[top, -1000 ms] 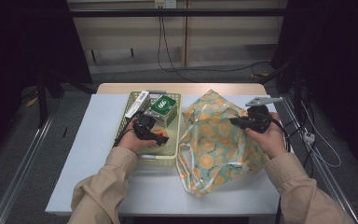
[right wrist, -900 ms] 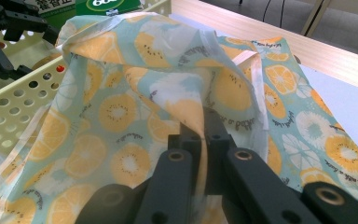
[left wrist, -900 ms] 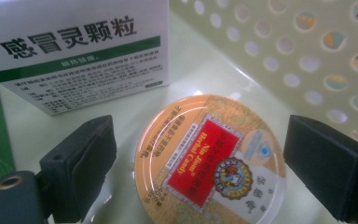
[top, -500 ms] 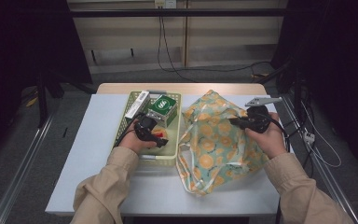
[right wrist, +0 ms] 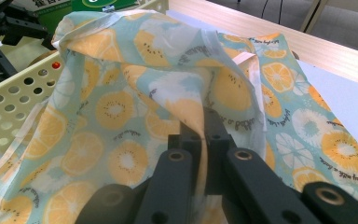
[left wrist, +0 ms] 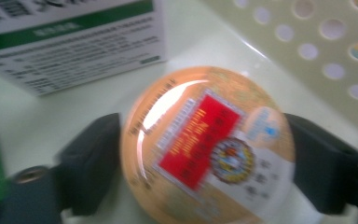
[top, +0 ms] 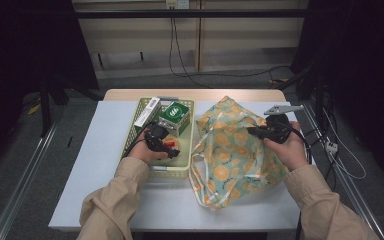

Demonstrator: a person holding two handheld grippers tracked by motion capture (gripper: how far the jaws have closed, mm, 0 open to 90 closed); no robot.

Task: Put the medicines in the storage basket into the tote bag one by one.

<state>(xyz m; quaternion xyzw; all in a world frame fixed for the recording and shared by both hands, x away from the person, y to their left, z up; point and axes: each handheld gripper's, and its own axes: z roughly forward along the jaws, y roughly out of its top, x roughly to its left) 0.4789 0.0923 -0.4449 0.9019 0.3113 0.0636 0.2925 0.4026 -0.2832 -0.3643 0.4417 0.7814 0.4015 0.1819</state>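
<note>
- The left gripper point(top: 169, 148) is down in the pale green basket point(top: 186, 131), near the basket's front-right part.
- A round orange tub point(left wrist: 208, 147) w/ a red and white label sits between its two black jaws. It lies on the basket floor.
- The left jaws have just been closing in on the tub. In the left gripper view both jaws sit right against its sides, one on each side, so it's gripped. That view is blurry, so the label can't be read.
- In the high view the tub is a small orange-and-red spot point(top: 172, 145) just under the gripper.
- Behind the tub there's a white and green box point(left wrist: 70, 39), close but not touching it. The basket's wall w/ round holes is on the tub's other side.
- In the high view there are 2 boxes at the back of the basket: a green one point(top: 176, 116) and a long white one point(top: 147, 113) leaning by the left wall.
- The right gripper point(top: 254, 131) is closed tight on the cloth bag point(top: 232, 150). A fold of the bag's top edge is pinched between its jaws and pulled up a bit; the right gripper view shows this pinch point(right wrist: 204, 140) well.
- The bag is blue-green w/ orange fruit slices on it. It lies on the white table point(top: 100, 165), just right of the basket & touching its right side.
- The person's sleeves are tan. Both arms come in from the bottom, one to each gripper.
</note>
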